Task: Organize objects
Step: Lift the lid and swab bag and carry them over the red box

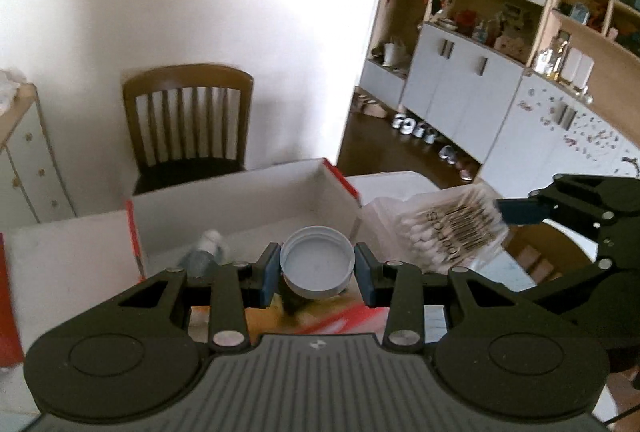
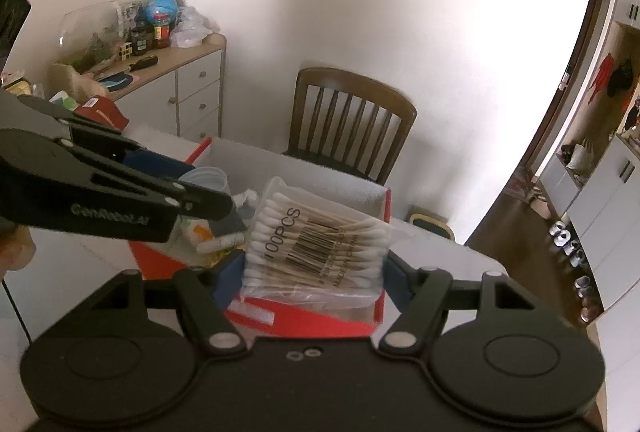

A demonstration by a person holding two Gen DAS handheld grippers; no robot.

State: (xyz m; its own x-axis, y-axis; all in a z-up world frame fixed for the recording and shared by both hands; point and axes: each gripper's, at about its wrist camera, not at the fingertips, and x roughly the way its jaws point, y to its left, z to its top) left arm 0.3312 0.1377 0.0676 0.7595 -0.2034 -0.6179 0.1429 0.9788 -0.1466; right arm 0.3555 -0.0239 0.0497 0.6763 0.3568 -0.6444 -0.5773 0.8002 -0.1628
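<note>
Mid-carry: left tongs (image 1: 316, 274) clamp a small capped bottle (image 1: 317, 264), right tongs (image 2: 314, 268) clamp the cotton-swab pack (image 2: 316, 236); next, lower both into the red box (image 2: 340, 324) at frame centre.

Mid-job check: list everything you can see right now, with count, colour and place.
box: one, red outside, white inside, open on the table
cotton swab pack: one, clear bag, white tips, held over the box
lid: one, white, held over the box
chair: one, brown wood, behind the table
drawer cabinet: one, pale, cluttered top, left wall
shoes: several, pale, floor by cupboards
left gripper: black, shut on lid
right gripper: black, shut on cotton swab pack
</note>
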